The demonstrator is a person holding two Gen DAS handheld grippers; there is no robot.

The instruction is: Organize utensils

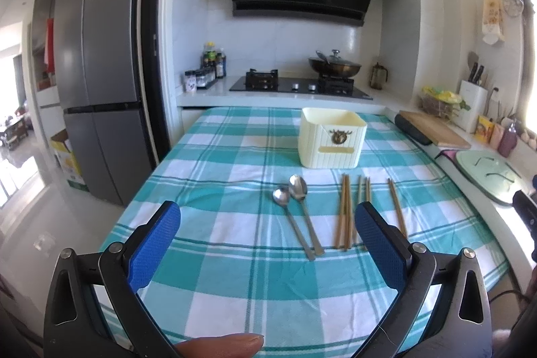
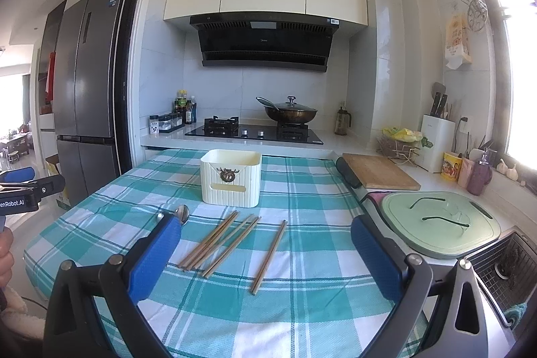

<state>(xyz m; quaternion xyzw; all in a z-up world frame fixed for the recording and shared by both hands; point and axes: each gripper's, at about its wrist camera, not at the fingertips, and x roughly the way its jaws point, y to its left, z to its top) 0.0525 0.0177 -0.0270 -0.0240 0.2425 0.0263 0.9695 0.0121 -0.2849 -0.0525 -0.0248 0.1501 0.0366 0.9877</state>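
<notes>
Two metal spoons (image 1: 297,210) lie side by side on the teal checked tablecloth (image 1: 235,274), bowls pointing away. Right of them lie several wooden chopsticks (image 1: 345,213), one pair (image 1: 397,207) set apart further right. A cream utensil box (image 1: 330,136) stands upright behind them. My left gripper (image 1: 268,234) hovers open above the cloth, short of the spoons, holding nothing. In the right wrist view, the chopsticks (image 2: 221,240), the separate pair (image 2: 268,257) and the box (image 2: 231,178) lie ahead of my open, empty right gripper (image 2: 265,244). Its left finger hides most of the spoons (image 2: 183,213).
Right of the table run a wooden cutting board (image 2: 379,173), a green lid (image 2: 439,223) and a sink (image 2: 506,267). A stove with a lidded wok (image 2: 290,114) stands behind. A fridge (image 1: 97,89) is left. The other gripper (image 2: 20,190) shows at the left edge.
</notes>
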